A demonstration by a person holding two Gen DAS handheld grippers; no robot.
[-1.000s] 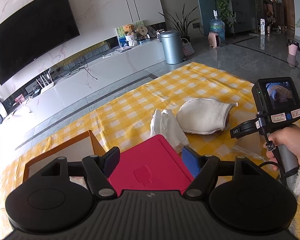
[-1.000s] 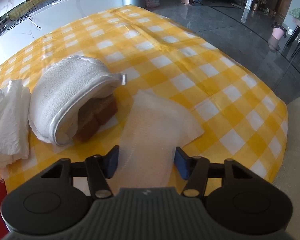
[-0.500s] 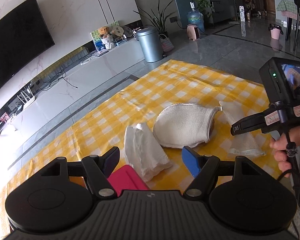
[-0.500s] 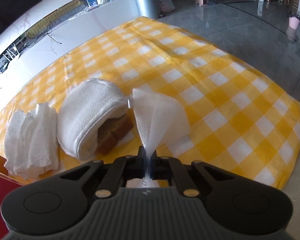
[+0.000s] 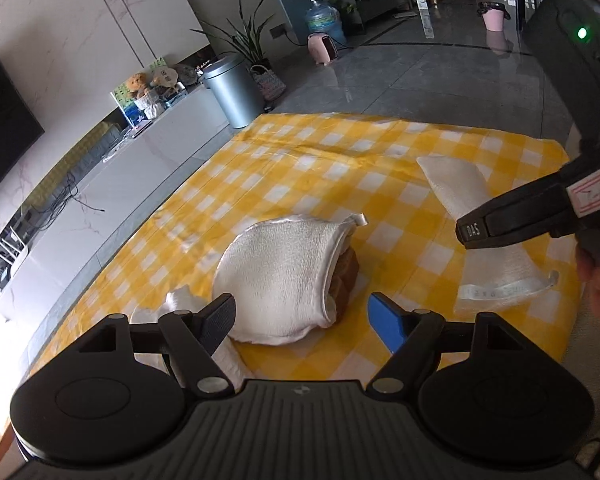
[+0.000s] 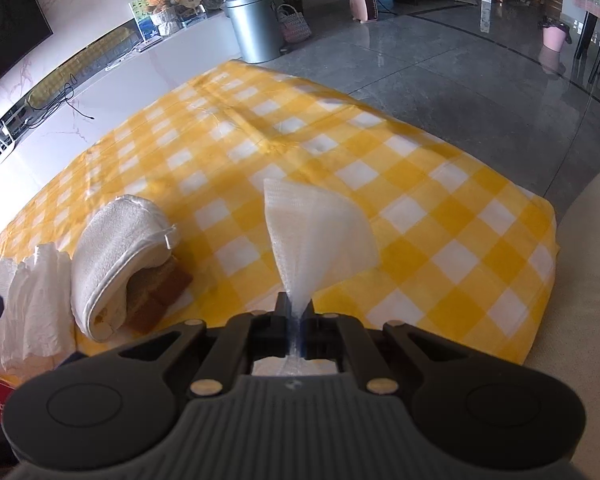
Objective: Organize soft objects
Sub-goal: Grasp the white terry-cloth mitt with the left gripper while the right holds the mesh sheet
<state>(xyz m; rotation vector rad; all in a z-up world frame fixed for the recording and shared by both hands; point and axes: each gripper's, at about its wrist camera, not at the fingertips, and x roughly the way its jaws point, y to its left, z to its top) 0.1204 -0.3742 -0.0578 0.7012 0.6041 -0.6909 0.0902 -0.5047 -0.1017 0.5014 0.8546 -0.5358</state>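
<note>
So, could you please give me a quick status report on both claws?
Right claw shut on mesh cloth, lifted. Left claw open, over white mitt. Paper towels beside mitt; nothing blocking.

left gripper: fingers spread | right gripper: fingers pinched together

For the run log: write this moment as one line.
right gripper: shut on mesh cloth | left gripper: open, at terry mitt | tissue: on tablecloth

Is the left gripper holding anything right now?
No, the left gripper is wide open, its jaws apart on either side of the white mitt.
</note>
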